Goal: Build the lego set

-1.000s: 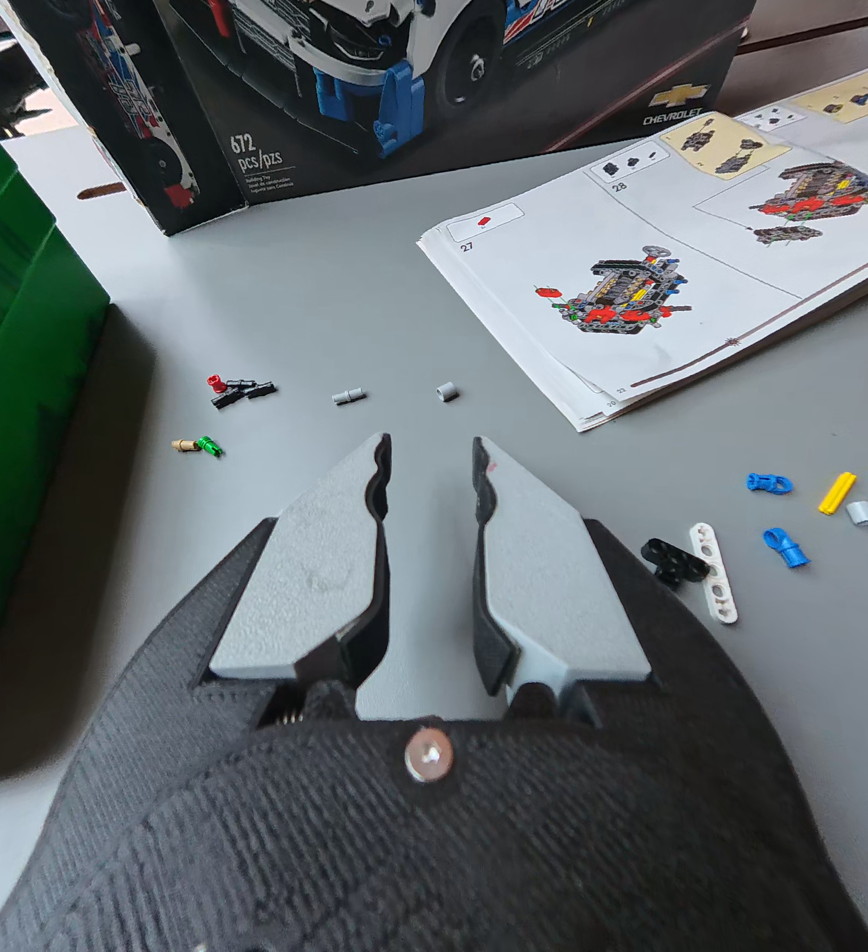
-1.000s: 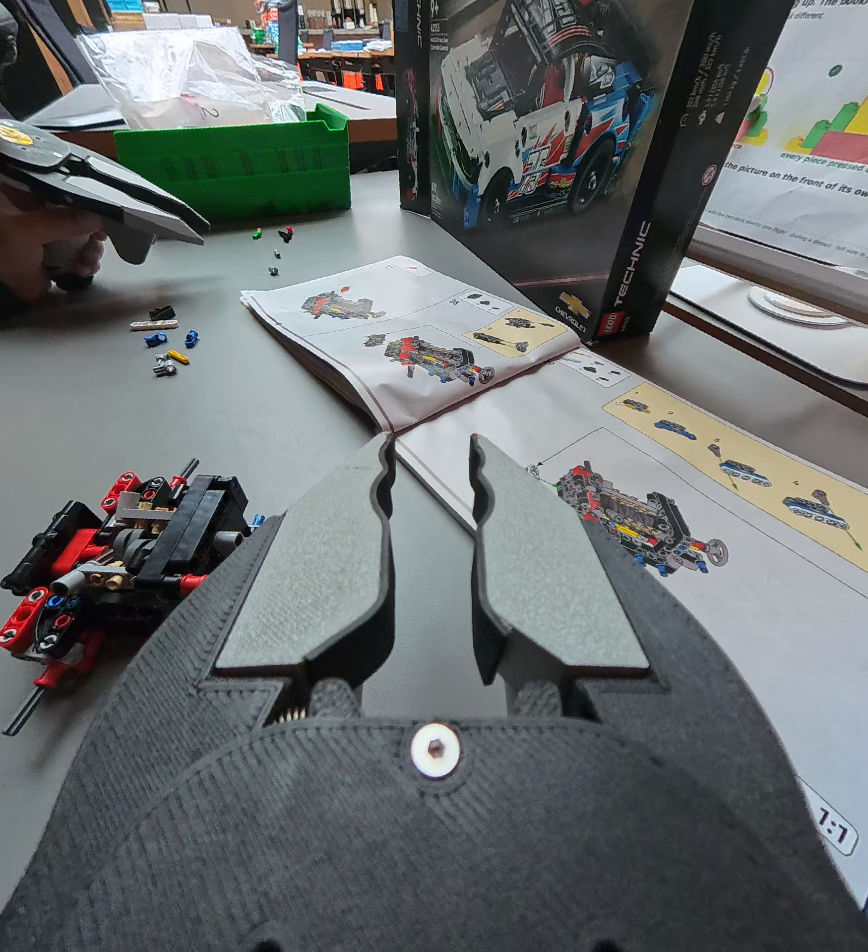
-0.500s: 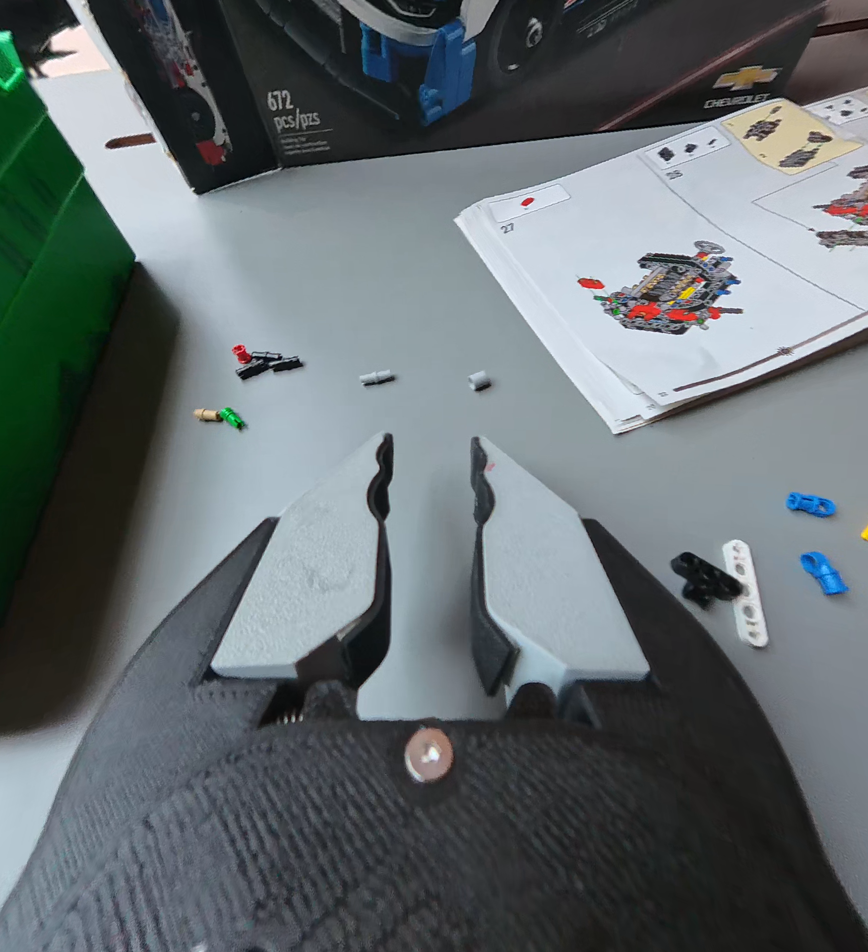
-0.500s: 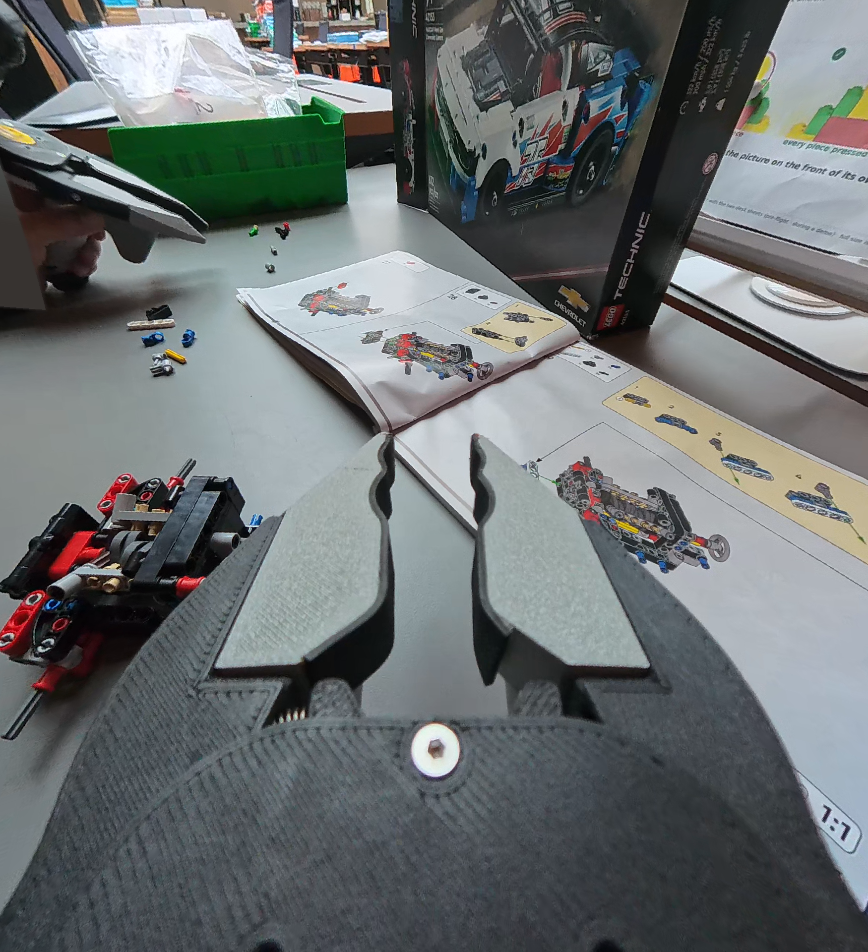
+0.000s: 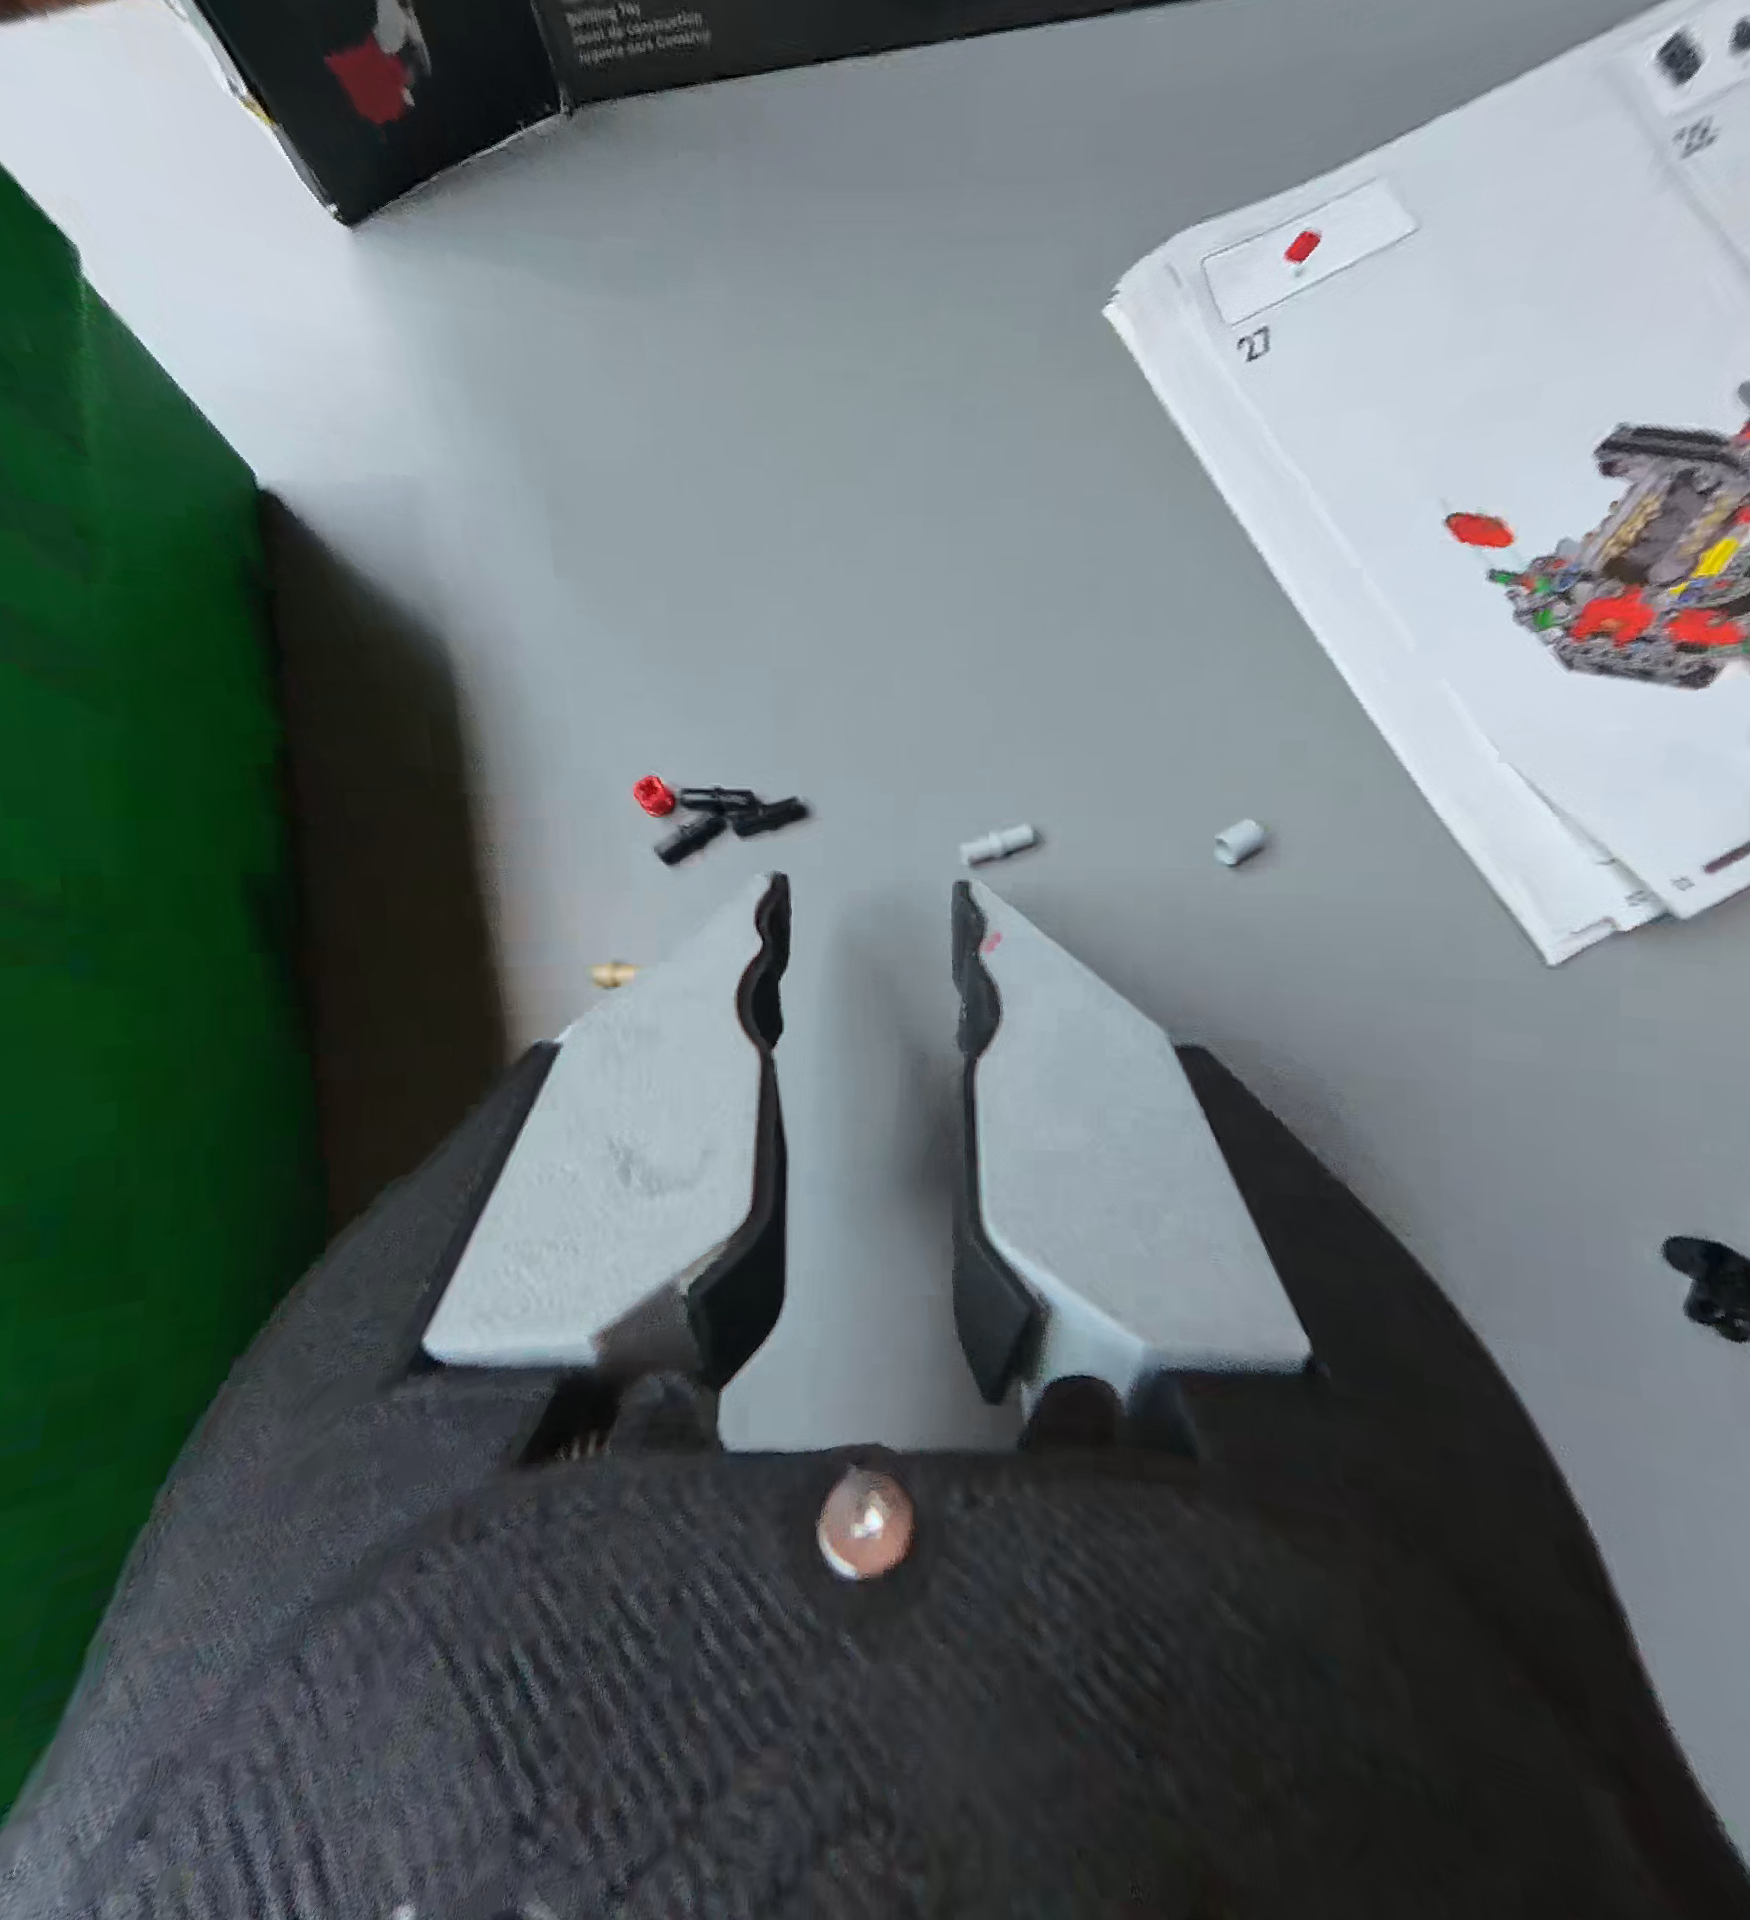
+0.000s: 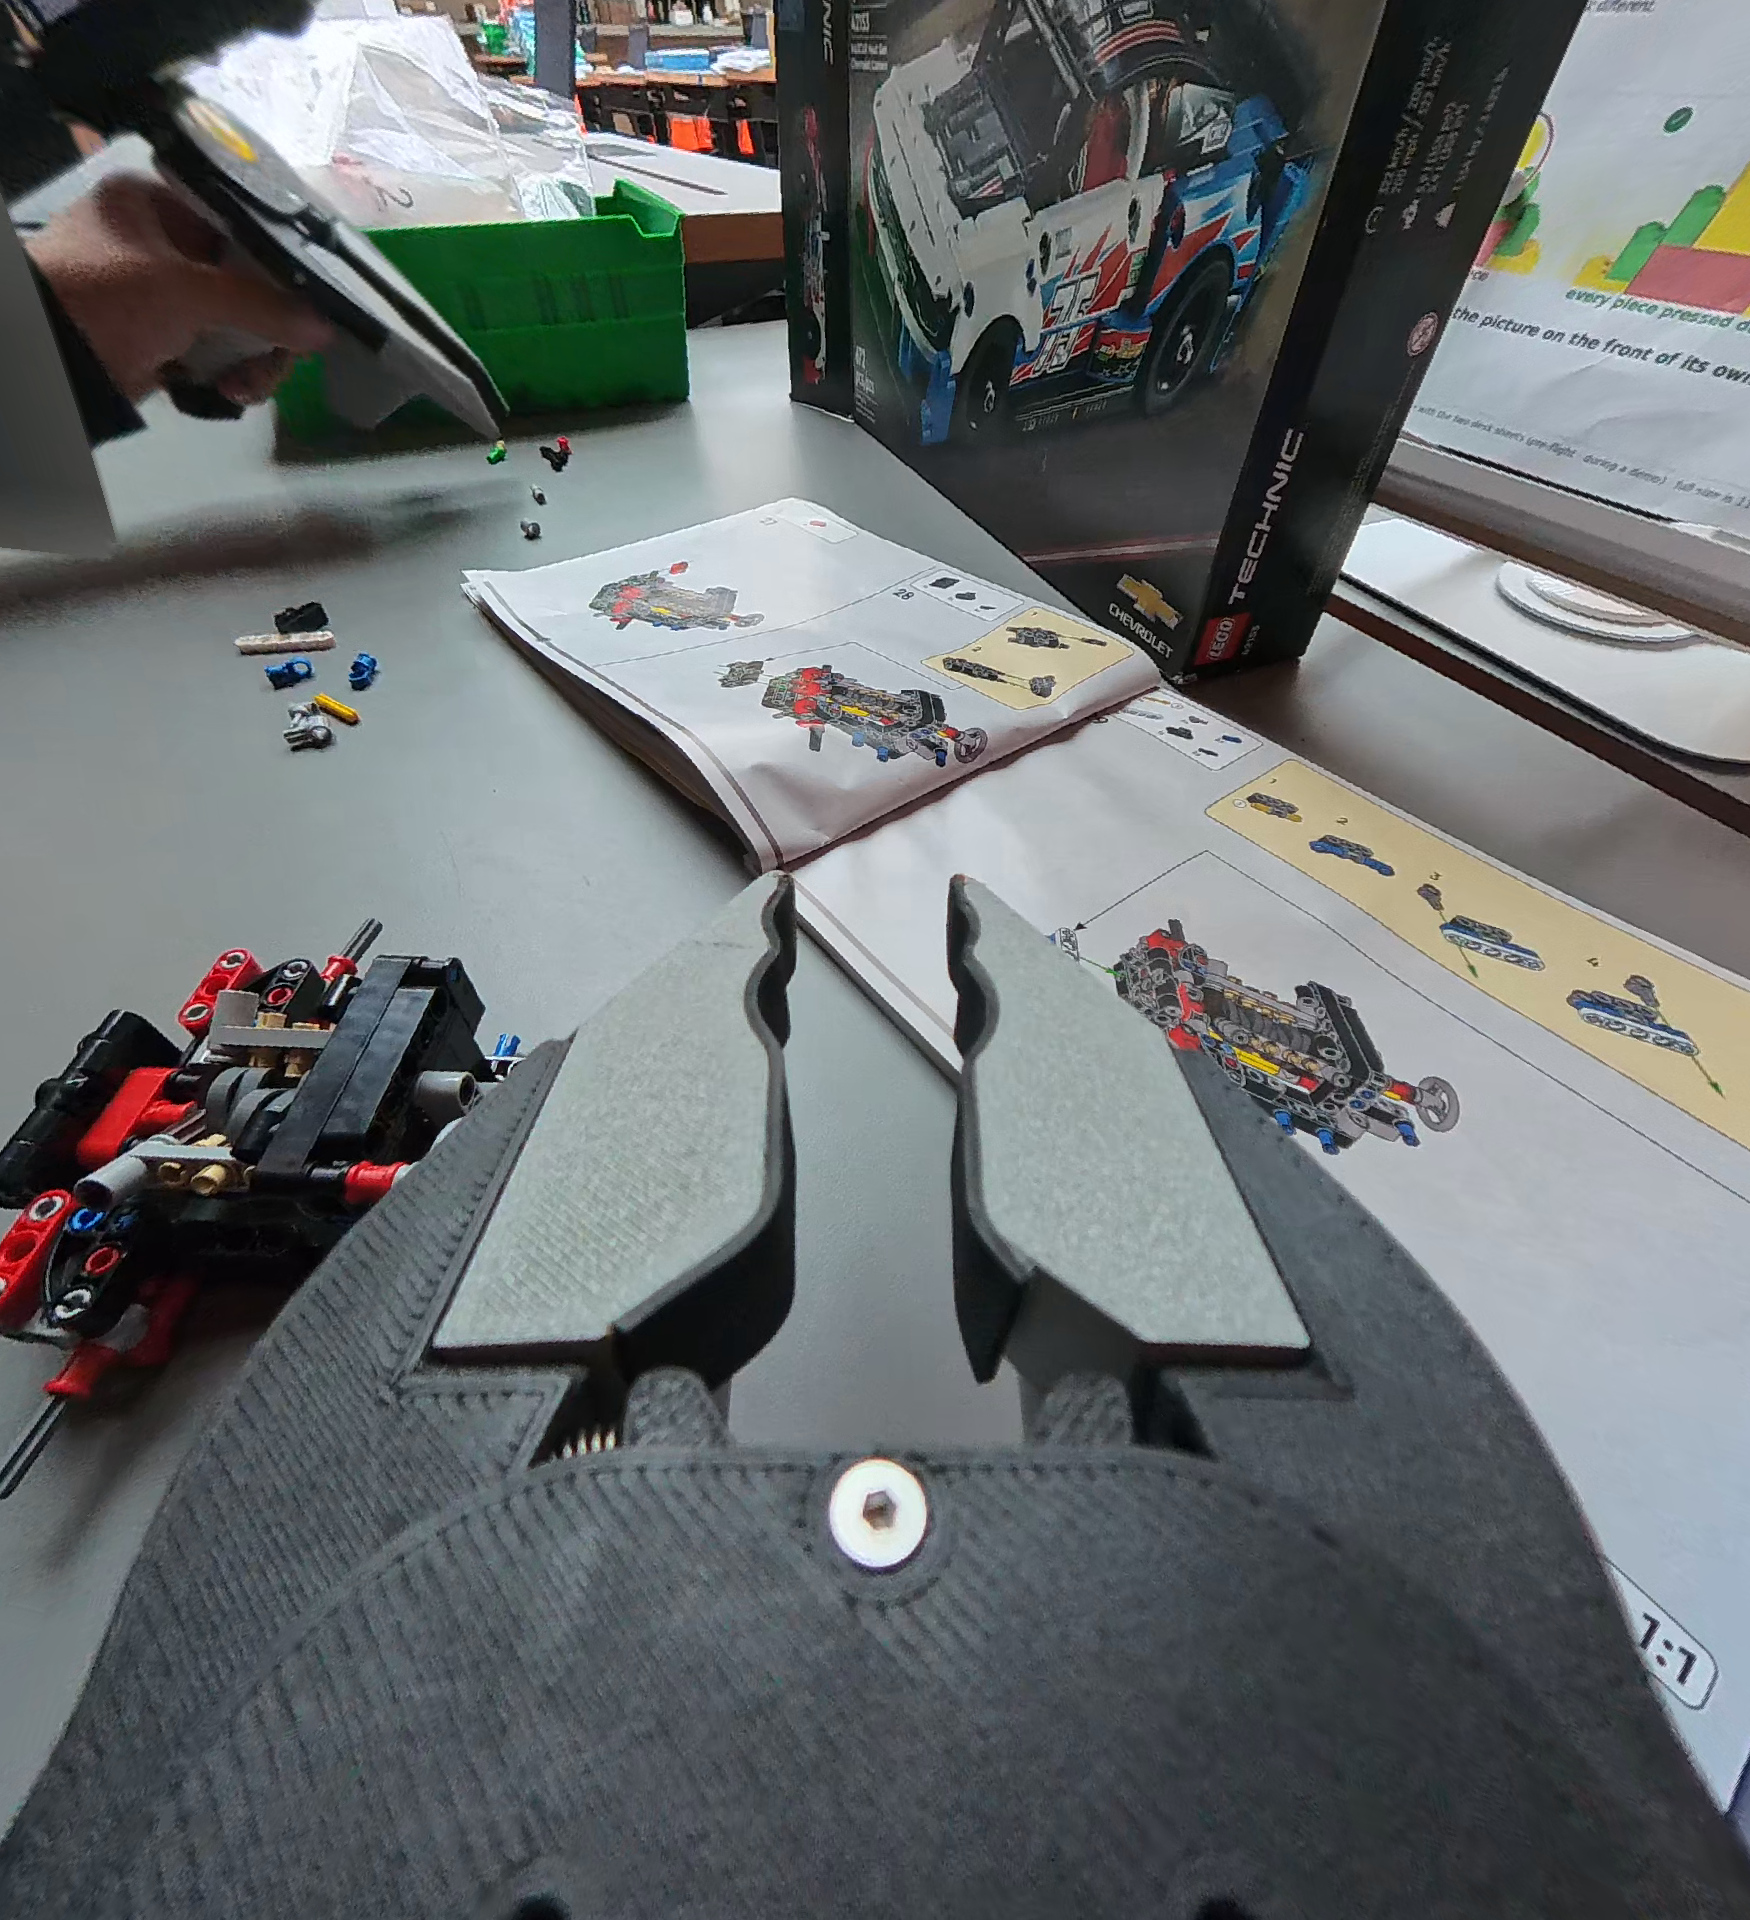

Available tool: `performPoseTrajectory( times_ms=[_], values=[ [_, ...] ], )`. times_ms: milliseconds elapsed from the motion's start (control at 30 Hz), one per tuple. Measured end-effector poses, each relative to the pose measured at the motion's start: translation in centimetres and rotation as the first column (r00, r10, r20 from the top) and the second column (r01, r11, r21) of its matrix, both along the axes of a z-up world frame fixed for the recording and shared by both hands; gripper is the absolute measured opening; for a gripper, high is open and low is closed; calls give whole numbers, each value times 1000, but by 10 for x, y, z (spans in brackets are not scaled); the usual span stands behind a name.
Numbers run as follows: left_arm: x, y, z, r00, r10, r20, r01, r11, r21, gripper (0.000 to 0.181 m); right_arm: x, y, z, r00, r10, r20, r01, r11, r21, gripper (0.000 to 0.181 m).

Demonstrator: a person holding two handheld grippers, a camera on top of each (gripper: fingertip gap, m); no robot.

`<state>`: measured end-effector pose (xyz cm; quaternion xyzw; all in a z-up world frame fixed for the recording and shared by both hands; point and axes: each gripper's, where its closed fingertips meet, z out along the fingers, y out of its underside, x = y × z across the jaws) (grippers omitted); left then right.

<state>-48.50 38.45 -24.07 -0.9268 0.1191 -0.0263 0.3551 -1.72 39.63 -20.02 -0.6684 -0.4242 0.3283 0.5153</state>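
Note:
My left gripper (image 5: 869,883) is open and empty, low over the grey table just short of loose pieces: a red bush (image 5: 650,793) with black pins (image 5: 736,811), a grey pin (image 5: 997,844) and a grey bush (image 5: 1239,841). A tan pin (image 5: 611,974) peeks out beside the left finger. In the right wrist view the left gripper (image 6: 492,421) points down at a green piece (image 6: 496,452). My right gripper (image 6: 871,883) is open and empty over the open instruction booklet (image 6: 819,665). The partly built black and red model (image 6: 227,1101) lies to its left.
A green bin (image 5: 71,831) stands close at the left, also in the right wrist view (image 6: 549,301). The set's box (image 6: 1079,291) stands behind the booklet. More loose pieces, a white beam (image 6: 284,641), blue connectors (image 6: 289,672) and a yellow pin (image 6: 336,708), lie mid-table. My right fingertips sit around 50 cm from my left ones. My right tips are about 50 cm from the red bush (image 5: 650,793), my left tips only 5 cm. The right camera catches it too, in the right wrist view (image 6: 565,445).
My left gripper has moved forward and down toward the small pieces beside the green bin, which now look larger and closer. My right gripper has stayed put, still open.

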Motion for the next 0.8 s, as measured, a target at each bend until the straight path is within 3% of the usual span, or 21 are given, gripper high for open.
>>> performPoseTrajectory(
  times_ms=[200,433,533,633,800],
  values=[
    [-19,20,-4,975,-174,-136,151,975,-164,22,0,-1,0,1000,1,2,-1,1000,5,26],
    [-33,24,-22,966,-209,-153,151,935,-322,21,0,-1,0,1000,4,-1,-4,1000,2,26],
    [-36,23,-28,959,-228,-166,154,917,-367,13,0,-1,0,1000,6,-3,-6,1000,0,25],
    [-33,25,-29,962,-233,-144,166,913,-372,4,0,-1,0,1000,8,-4,-8,1000,-1,25],
    [-26,18,-30,963,-244,-117,183,906,-383,4,0,-3,0,1000,13,0,-13,1000,4,25]
  ],
)
